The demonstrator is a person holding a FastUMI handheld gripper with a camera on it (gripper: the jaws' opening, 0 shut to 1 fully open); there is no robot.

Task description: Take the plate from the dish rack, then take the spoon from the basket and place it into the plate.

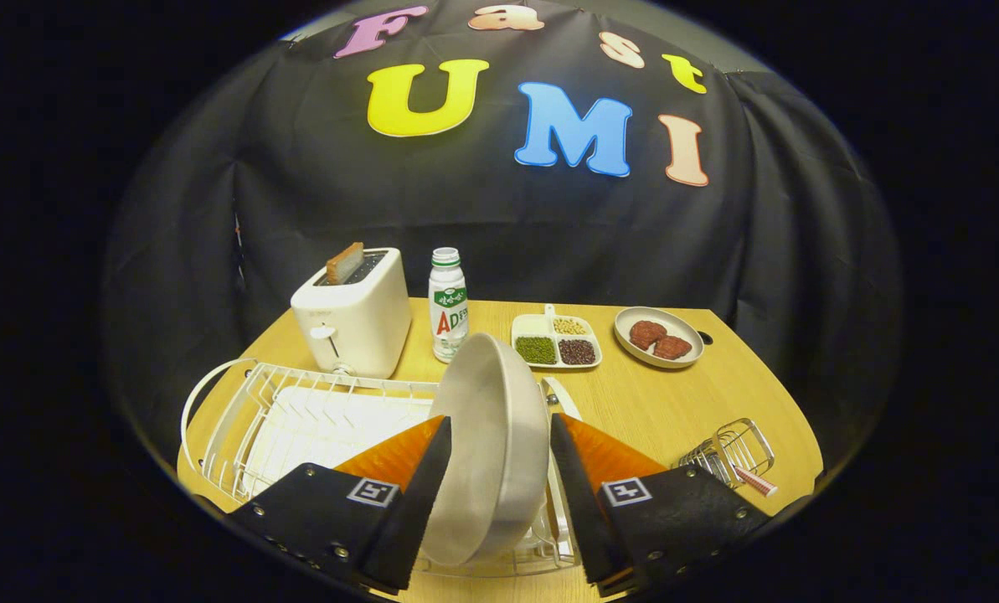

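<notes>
A grey-white plate (489, 394) stands on edge at the right end of the white wire dish rack (298, 402). My gripper (499, 419) straddles it, one finger against each face, so the gripper is shut on the plate. The plate's lower rim still sits down among the rack wires. To the right of the fingers a small wire basket (729, 452) rests on the table. A striped spoon handle (756, 482) pokes out of its near side.
Beyond the rack stand a white toaster (352, 314) with a slice of toast and a drink bottle (448, 306). Farther right on the wooden table (658, 402) are a divided dish of beans (556, 342) and an oval plate with two brown patties (658, 337).
</notes>
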